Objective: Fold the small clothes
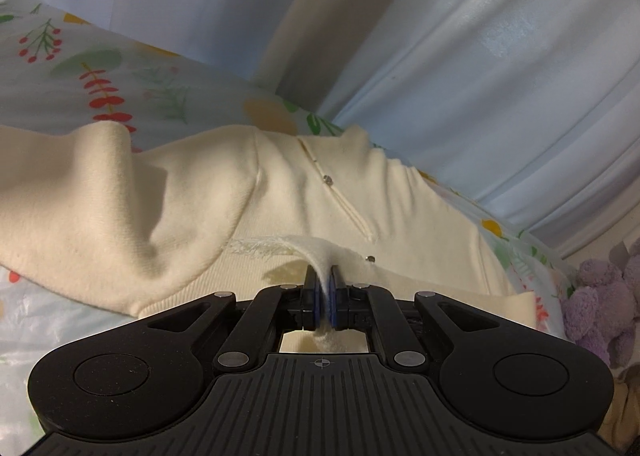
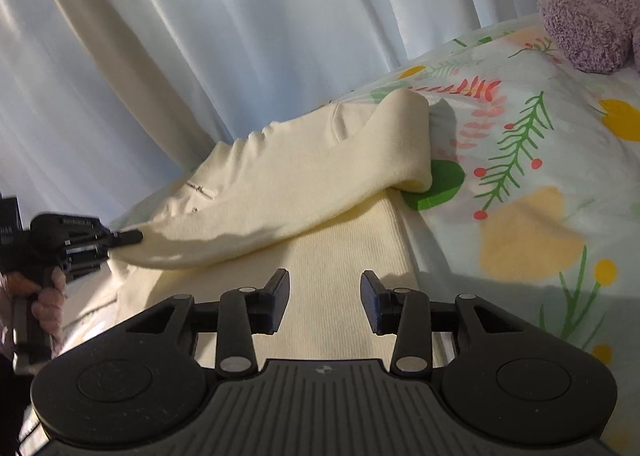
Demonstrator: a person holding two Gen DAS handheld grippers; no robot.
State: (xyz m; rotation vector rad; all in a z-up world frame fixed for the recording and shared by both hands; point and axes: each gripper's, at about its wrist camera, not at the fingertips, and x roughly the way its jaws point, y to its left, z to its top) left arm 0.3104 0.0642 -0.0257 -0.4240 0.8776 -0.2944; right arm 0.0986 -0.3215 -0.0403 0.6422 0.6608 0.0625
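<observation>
A small cream sweater with snap buttons lies on a floral sheet. One sleeve is folded across its body. My left gripper is shut on a thin edge of the cream fabric, which drapes over its fingertips. In the right wrist view the sweater shows with the sleeve folded over, and my left gripper pinches its left edge. My right gripper is open and empty, just above the sweater's ribbed hem.
White curtains hang close behind the bed. A purple plush toy sits on the sheet at the far right, also in the left wrist view. Floral sheet extends to the right of the sweater.
</observation>
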